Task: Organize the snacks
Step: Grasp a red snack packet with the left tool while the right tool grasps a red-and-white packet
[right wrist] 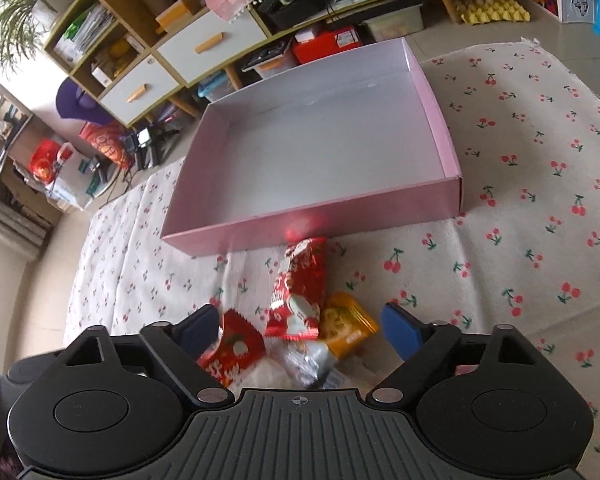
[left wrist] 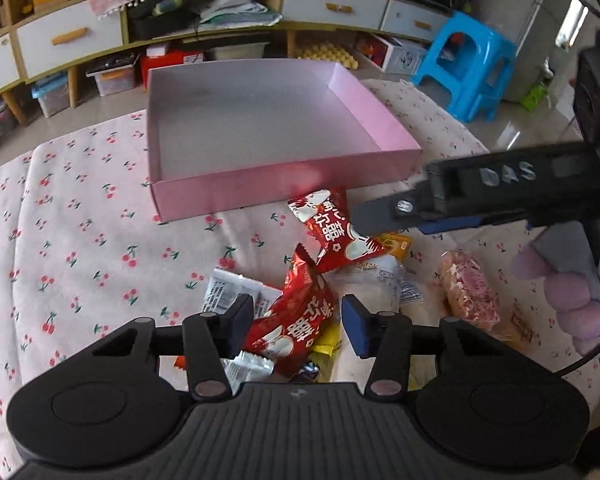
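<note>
A pile of wrapped snacks lies on the cherry-print cloth in front of an empty pink box. My left gripper is low over the pile with a red snack packet between its jaws; the pads are close to its sides and I see no squeeze. My right gripper stands wide open around another red packet, an orange packet and a small red packet. In the left wrist view one of its fingers hangs over that far red packet.
A pink-and-white bar in clear wrap and a white packet flank the pile. A purple-gloved hand holds the right gripper. Beyond the cloth stand a blue stool and a low shelf with drawers.
</note>
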